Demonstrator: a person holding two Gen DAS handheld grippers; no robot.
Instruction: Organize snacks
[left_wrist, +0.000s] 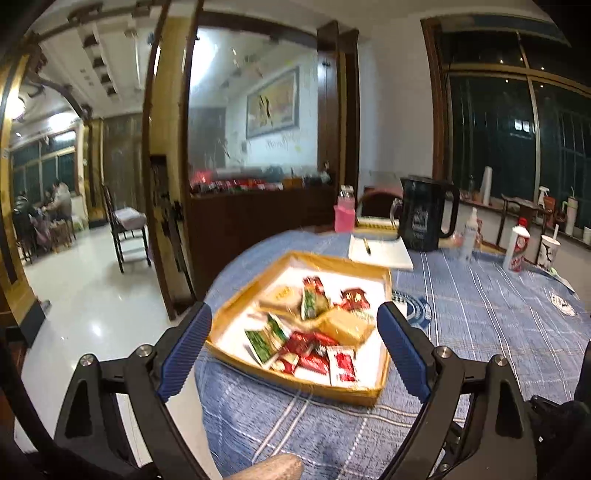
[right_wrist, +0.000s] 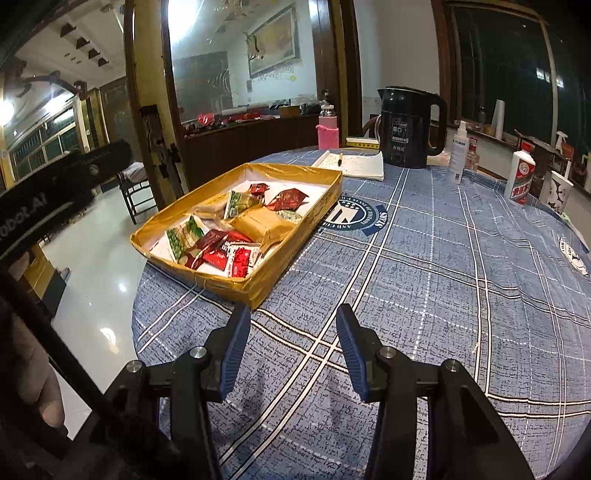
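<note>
Gold card walls frame the tray (right_wrist: 295, 236), which sits at the near left edge of the round table (right_wrist: 424, 258), and all the snacks (right_wrist: 221, 236) I can see lie inside it: red packets, green ones, and a tan block (right_wrist: 266, 223) heaped in the middle. None lies loose on the blue checked cloth (right_wrist: 443, 295).

My left claw (left_wrist: 293, 343) hangs just short of the tray's near wall, jaws spread wide with nothing between them. My right claw (right_wrist: 290, 350) is over bare cloth to the right of the tray's near corner, jaws partly apart and also empty.

I judge the gathering is done or nearly so, and what is left is tidying the heap or shifting the tray. Either way, the next move calls for me to pick one target: a single packet from the top of the pile, pinched by its edge, or the tray's wall, taken without tipping it off the table edge.

Further off stand a notepad (right_wrist: 354, 164) with a pen (right_wrist: 340, 158), a black kettle (right_wrist: 408, 127), a pink bottle (right_wrist: 327, 131) and a white bottle (right_wrist: 521, 177).

The packets overlap, so I cannot count them or read their print. The left view is blurred. The table's far right side is cut off, and anything below its near edge is hidden.
</note>
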